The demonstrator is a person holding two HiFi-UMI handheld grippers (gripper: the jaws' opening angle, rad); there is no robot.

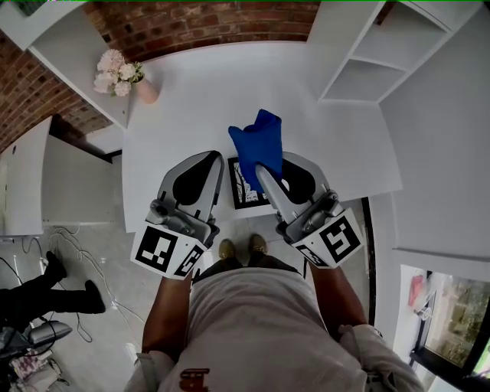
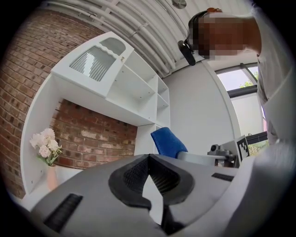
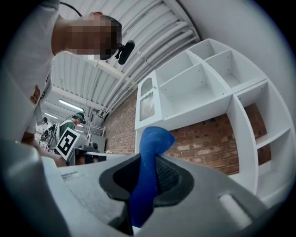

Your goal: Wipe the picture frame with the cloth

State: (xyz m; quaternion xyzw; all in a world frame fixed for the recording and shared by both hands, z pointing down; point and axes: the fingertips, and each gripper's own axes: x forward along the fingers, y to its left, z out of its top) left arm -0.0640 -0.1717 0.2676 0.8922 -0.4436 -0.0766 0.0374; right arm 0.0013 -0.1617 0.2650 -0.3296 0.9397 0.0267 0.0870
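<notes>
The blue cloth [image 1: 258,144] is pinched in my right gripper [image 1: 269,164], whose jaws are shut on it; a fold stands up above the pads [image 3: 151,139]. My left gripper [image 1: 220,158] hangs beside it at the left, shut with nothing between its pads [image 2: 159,178]. From the left gripper view the cloth [image 2: 168,141] shows just to the right, with the right gripper [image 2: 224,155] behind it. The black picture frame [image 1: 243,193] lies flat on the white table [image 1: 191,99] under both grippers, mostly hidden by them.
A pink vase of pale flowers [image 1: 126,80] stands at the table's back left corner. White shelf units [image 1: 375,61] flank the brick wall [image 1: 199,23]. Another person's legs [image 1: 53,295] and cables lie on the floor at left.
</notes>
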